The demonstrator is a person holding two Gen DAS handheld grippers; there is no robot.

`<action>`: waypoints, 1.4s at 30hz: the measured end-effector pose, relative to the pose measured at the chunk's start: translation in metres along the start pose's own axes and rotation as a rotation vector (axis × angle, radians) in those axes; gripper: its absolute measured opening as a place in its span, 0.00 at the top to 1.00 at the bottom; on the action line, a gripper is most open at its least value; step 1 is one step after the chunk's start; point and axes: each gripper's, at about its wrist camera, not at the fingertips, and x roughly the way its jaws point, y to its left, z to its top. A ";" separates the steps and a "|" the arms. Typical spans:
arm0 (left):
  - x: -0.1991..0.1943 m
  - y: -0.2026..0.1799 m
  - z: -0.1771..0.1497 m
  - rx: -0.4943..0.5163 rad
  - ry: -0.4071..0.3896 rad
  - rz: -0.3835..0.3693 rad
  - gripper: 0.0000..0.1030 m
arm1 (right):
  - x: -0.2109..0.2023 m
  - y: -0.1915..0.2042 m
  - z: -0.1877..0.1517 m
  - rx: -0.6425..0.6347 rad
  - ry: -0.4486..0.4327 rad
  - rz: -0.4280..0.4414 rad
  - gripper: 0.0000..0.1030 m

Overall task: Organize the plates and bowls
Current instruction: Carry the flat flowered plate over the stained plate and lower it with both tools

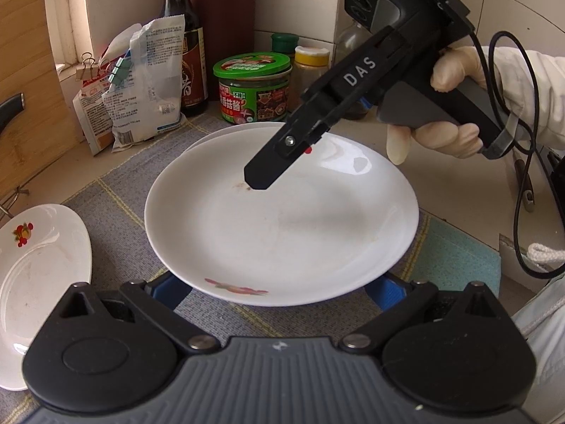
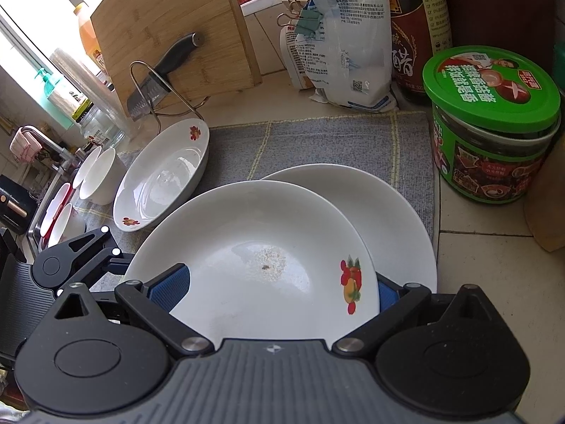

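A white plate with a fruit print (image 1: 282, 226) (image 2: 254, 261) lies tilted on a second white plate (image 1: 219, 134) (image 2: 399, 212) on the grey mat. My left gripper (image 1: 279, 291) spans its near rim with both blue pads under the rim, jaws wide apart. My right gripper (image 2: 279, 291) spans the opposite rim the same way; in the left wrist view its finger (image 1: 272, 166) hangs over the plate's middle. A third fruit-print plate (image 1: 39, 282) (image 2: 162, 176) lies to the left. Several white bowls (image 2: 95, 176) stand beyond it.
A green-lidded jar (image 1: 252, 88) (image 2: 491, 123), a dark sauce bottle (image 1: 187, 46), clipped bags (image 1: 141, 88) (image 2: 346, 35), a wooden board with a knife (image 2: 169, 60) and a sink edge (image 2: 42, 219) surround the mat (image 2: 317, 141).
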 end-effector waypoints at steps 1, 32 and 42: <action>0.000 0.000 0.000 0.001 0.000 0.001 0.01 | 0.001 0.000 0.000 0.000 0.000 -0.002 0.00; 0.009 0.005 0.004 0.046 0.009 0.026 0.01 | -0.006 -0.008 -0.007 0.048 -0.004 -0.021 0.00; 0.009 0.007 0.004 0.040 0.005 0.024 0.01 | -0.011 -0.008 -0.010 0.060 -0.005 -0.029 0.00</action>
